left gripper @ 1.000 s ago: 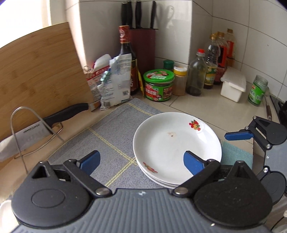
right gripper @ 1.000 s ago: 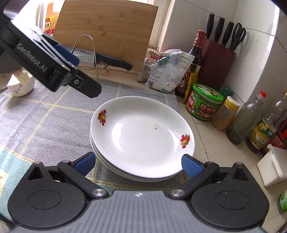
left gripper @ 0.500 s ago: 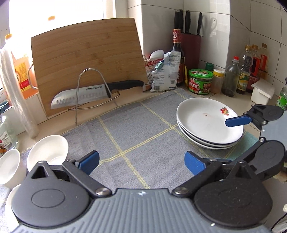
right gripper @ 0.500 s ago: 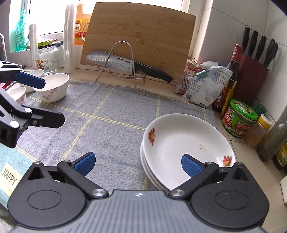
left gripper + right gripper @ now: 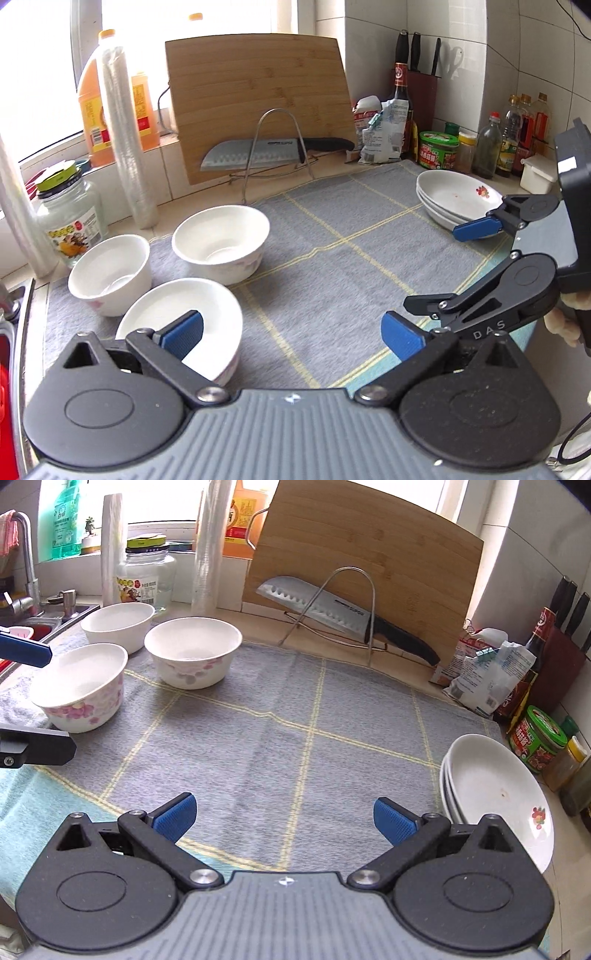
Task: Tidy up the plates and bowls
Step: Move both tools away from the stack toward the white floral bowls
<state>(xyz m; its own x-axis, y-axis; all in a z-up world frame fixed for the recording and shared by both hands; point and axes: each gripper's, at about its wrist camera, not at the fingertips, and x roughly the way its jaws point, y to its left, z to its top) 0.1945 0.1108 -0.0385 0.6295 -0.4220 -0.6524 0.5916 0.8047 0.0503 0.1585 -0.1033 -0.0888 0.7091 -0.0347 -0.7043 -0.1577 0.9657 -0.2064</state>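
Three white bowls stand at the left of the grey mat (image 5: 332,266): a near one (image 5: 207,306), one to its left (image 5: 110,273) and one further back (image 5: 221,240). A stack of white plates (image 5: 454,195) with red flower marks sits at the mat's right edge. My left gripper (image 5: 293,334) hangs over the mat, its jaws opening and wide. Nothing is pressed between them, though its left pad overlaps the near bowl in view. My right gripper (image 5: 284,818) is open over bare mat, with the plates (image 5: 495,794) to its right and the bowls (image 5: 192,650) far left.
A bamboo cutting board (image 5: 258,99) leans at the back behind a knife (image 5: 258,153) on a wire rack. A glass jar (image 5: 68,218), film rolls and an oil bottle stand back left. Sauce bottles, a green tub (image 5: 437,149) and a knife block fill the right corner. A sink (image 5: 33,620) lies left.
Both grippers have swung left, away from the plate stack, which stays put at the right. The three bowls have come into view. The left jaws stand slightly wider.
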